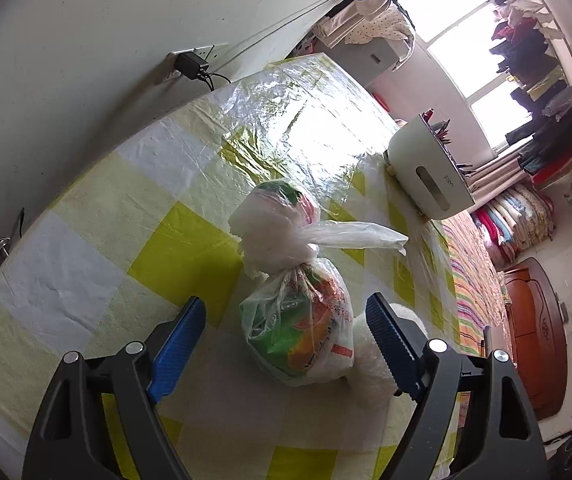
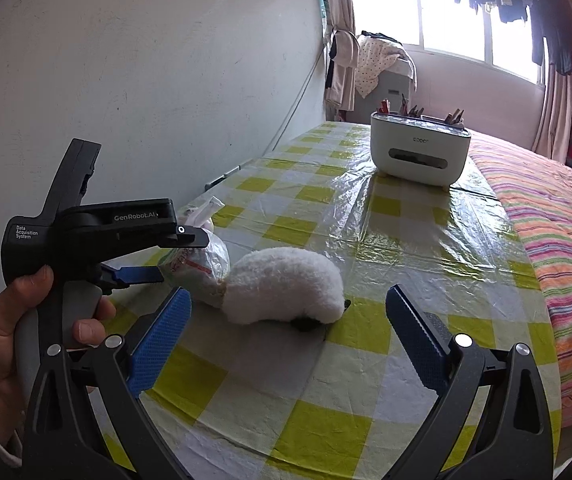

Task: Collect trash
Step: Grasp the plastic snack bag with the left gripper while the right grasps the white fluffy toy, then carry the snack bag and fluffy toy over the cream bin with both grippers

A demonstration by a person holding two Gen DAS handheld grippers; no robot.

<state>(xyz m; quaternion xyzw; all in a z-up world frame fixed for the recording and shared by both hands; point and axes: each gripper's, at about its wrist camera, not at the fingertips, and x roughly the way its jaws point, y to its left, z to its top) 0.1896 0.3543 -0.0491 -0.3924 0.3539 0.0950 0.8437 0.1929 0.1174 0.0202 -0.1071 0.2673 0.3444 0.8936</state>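
Tied trash bag (image 1: 297,312) lies on its side on the checked tablecloth (image 1: 86,240), clear plastic, colourful snack wrappers inside, knot mid-body with a loose tail (image 1: 357,236) pointing toward the white desk organizer (image 1: 425,168). Beyond the knot sits a second bulge of white plastic (image 1: 274,220). My left gripper (image 1: 286,320) is spread wide, straddling the bag's near end, pads clear of the plastic on both sides as far as I can tell. A fluffy white plush thing (image 2: 286,284) lies just beside the bag, touching or nearly so; in the left view it sits right behind my right-hand pad. My right gripper (image 2: 286,312) is also spread, empty, pointed at the plush from the table's near edge. Right view shows the left gripper (image 2: 142,256) from the side, my left hand (image 2: 26,320) on its handle, lower finger at the bag's flank. Step in hand, my read: grab the bag with the left. Best grip is probably the knot neck, not the belly; the belly is slippery film over loose wrappers and would likely squash and slide. So push forward to the knot, centre the neck between the pads, then close. Watch the plush: closing here could pinch it along with the bag. Right could nudge it aside. Organizer is well apart, no clash.
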